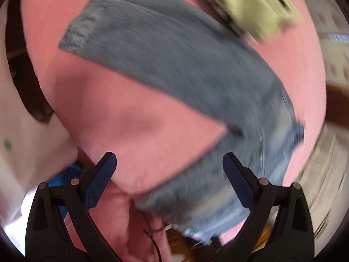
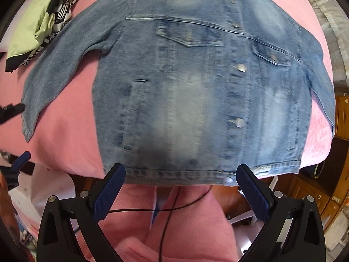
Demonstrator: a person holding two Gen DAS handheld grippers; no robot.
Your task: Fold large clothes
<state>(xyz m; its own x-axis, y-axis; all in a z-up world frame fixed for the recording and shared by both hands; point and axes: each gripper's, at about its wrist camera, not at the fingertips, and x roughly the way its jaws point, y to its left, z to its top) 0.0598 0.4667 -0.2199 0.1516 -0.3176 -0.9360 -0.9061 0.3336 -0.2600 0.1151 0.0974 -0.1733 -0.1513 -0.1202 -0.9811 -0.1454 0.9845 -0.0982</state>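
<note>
A blue denim jacket (image 2: 196, 83) lies spread flat, front up and buttoned, on a pink sheet (image 2: 65, 131). Its left sleeve (image 2: 54, 69) stretches out toward the lower left. My right gripper (image 2: 181, 174) is open and empty, its fingers either side of the jacket's bottom hem. In the blurred left wrist view the same sleeve (image 1: 174, 65) runs diagonally across the pink sheet (image 1: 130, 120). My left gripper (image 1: 170, 159) is open and empty, just above the sheet near the jacket's lower corner (image 1: 207, 196). The left gripper also shows at the left edge of the right wrist view (image 2: 15, 135).
A folded light-green and black-and-white garment (image 2: 41, 21) lies at the sheet's far left corner; it also shows in the left wrist view (image 1: 257, 6). Black cables (image 2: 170, 209) hang below the bed edge. Wooden drawers (image 2: 322, 196) stand at the lower right.
</note>
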